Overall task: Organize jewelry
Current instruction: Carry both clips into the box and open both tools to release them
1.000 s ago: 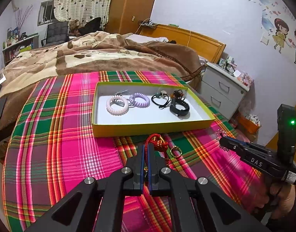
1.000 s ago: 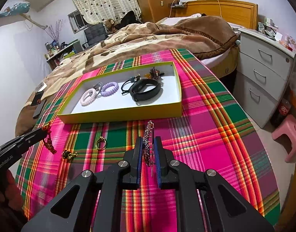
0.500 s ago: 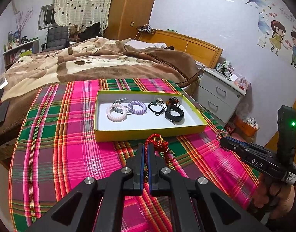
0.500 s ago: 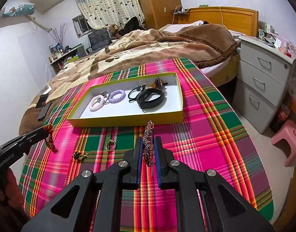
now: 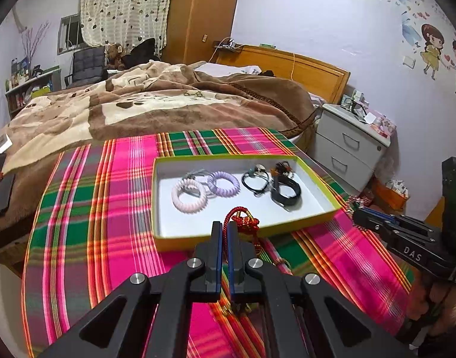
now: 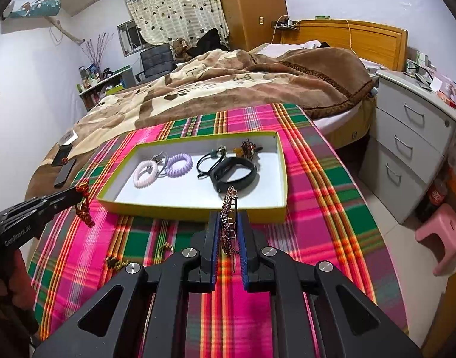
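Left gripper [image 5: 223,229] pinching a red knotted cord [image 5: 242,220], woven loop poking up past the blue pads, gold beads and tail dangling below. Hanging raised, just short of the tray's [image 5: 180,240] near yellow wall. Right gripper [image 6: 229,219] clamping a flat beaded brooch [image 6: 228,208] on edge, studded rim rising above the fingertips, thin pin trailing down between them; likewise hovering just before the near wall. Lying inside the shallow white-floored rectangular tray: a pink coil tie [image 6: 145,174], a lilac coil tie [image 6: 178,165], a thin black elastic [image 6: 208,161], a smooth black band [image 6: 234,173] and a small dark beaded cluster [image 6: 248,146] at the far corner. Leaving bare white floor along the near strip and right end. Resting loose on the plaid cloth [image 6: 323,223], left of the right gripper: a ring [image 6: 165,247] and a small gold piece [image 6: 114,261], near each other.
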A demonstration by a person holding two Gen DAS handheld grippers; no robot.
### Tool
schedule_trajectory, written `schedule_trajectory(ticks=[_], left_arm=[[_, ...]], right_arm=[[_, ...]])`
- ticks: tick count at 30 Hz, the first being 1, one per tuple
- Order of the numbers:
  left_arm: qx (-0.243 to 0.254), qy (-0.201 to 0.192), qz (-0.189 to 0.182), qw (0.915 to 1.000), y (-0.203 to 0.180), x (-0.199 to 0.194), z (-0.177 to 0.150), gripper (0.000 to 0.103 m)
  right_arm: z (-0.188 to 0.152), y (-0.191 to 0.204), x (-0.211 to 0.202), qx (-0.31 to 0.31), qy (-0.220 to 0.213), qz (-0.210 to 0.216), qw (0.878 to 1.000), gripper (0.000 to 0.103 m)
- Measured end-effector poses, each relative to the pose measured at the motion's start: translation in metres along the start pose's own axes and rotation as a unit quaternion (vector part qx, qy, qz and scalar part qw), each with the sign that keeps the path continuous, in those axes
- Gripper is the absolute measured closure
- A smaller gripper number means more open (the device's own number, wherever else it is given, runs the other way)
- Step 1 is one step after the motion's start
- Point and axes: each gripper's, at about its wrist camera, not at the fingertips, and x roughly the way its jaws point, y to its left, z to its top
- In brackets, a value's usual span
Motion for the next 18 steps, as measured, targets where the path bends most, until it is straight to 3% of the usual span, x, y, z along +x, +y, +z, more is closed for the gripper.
schedule_trajectory(ticks=[18], left_arm=[[0.008,0.025,0.029,0.9992,0.027,0.076,0.037,0.101]], right_arm=[[0.038,-0.019,0.065,-0.007,0.026,-0.024,0.999,0.091]])
